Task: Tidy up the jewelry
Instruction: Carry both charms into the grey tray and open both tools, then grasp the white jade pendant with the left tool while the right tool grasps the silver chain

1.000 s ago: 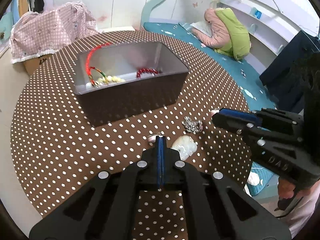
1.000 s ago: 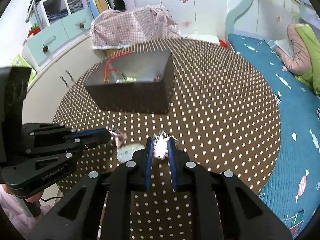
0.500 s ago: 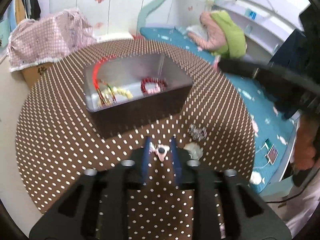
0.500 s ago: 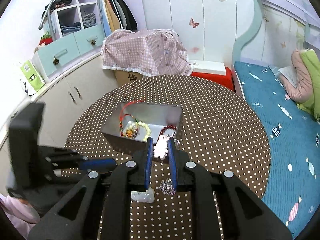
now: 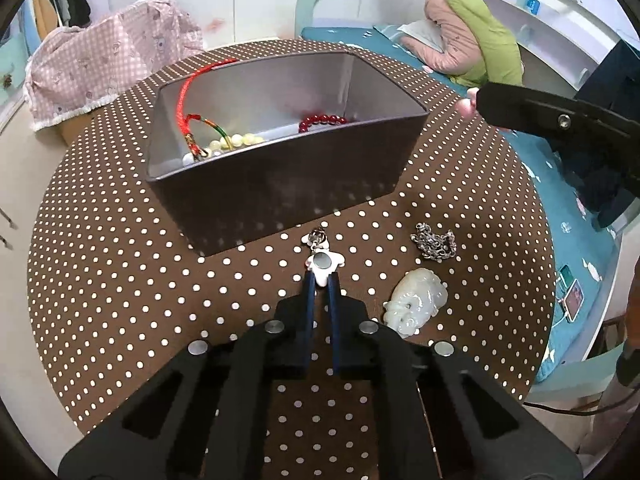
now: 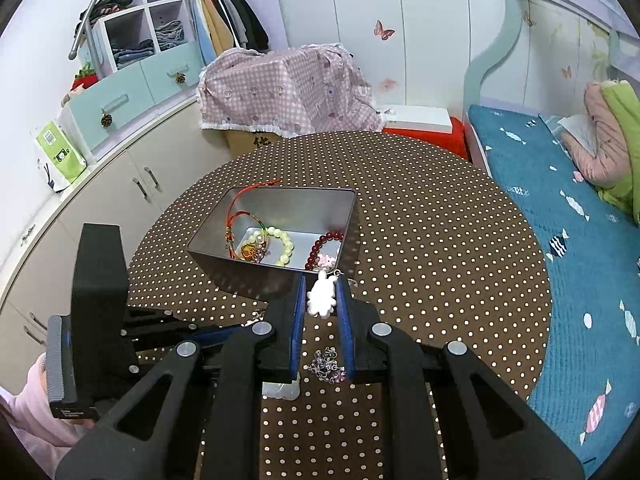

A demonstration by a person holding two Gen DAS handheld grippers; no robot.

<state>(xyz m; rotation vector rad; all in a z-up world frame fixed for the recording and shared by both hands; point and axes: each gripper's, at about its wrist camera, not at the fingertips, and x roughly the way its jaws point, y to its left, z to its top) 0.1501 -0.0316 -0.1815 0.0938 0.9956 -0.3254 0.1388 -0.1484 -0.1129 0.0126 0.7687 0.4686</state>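
In the left wrist view, the left gripper (image 5: pixel 321 280) has its jaws clamped on a small white charm (image 5: pixel 323 267) with a round metal disc on its face, low over the polka-dot tablecloth (image 5: pixel 120 264). Just right of it on the cloth lies a pale jade carving (image 5: pixel 416 302), and a little farther a crumpled silver chain (image 5: pixel 435 241). Beyond them stands the dark box (image 5: pixel 280 184) with a silvery inside, holding a red cord (image 5: pixel 188 100), pale yellow beads (image 5: pixel 240 141) and a dark red bead bracelet (image 5: pixel 323 121).

In the right wrist view, the right gripper (image 6: pixel 320 300) is raised above the near right corner of the box (image 6: pixel 240 276), its jaws closed on a white flower-shaped charm (image 6: pixel 320 298). A pink charm (image 6: pixel 326 261) lies inside the box beside the red bracelet (image 6: pixel 324 246).
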